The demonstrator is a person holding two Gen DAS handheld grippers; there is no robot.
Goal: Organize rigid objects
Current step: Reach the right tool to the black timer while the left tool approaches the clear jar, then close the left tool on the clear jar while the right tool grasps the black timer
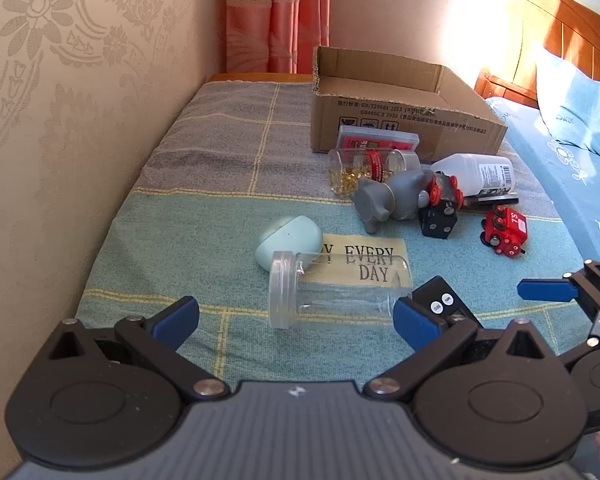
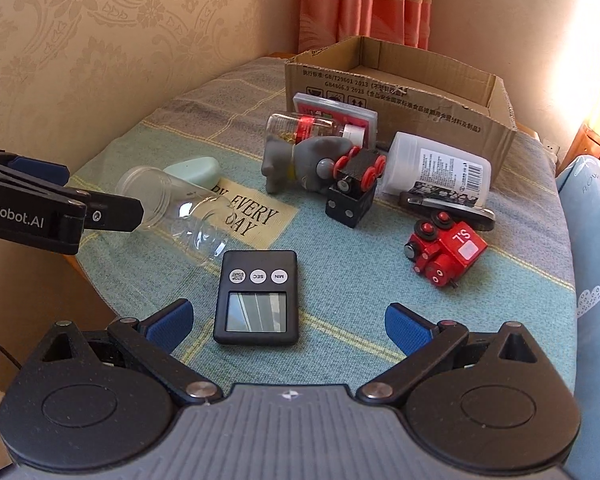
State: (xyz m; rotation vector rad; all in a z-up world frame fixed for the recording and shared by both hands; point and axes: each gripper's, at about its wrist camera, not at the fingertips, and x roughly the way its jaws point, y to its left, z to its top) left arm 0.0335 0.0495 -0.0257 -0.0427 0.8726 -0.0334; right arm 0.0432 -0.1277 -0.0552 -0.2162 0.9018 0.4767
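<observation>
Sunlit checked blue-green cloth (image 1: pixel 220 220) covers the table, with an open brown cardboard box (image 1: pixel 400 120) at its far end. From the left wrist, the left gripper (image 1: pixel 296 316) gapes wide around a clear plastic jar (image 1: pixel 336 288) lying sideways, well short of the box. From the right wrist, the right gripper (image 2: pixel 288 326) spreads open around a black digital timer (image 2: pixel 257 298), also far from the box.

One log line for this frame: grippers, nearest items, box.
left gripper: open, at clear jar | right gripper: open, over timer | cardboard box: open
</observation>
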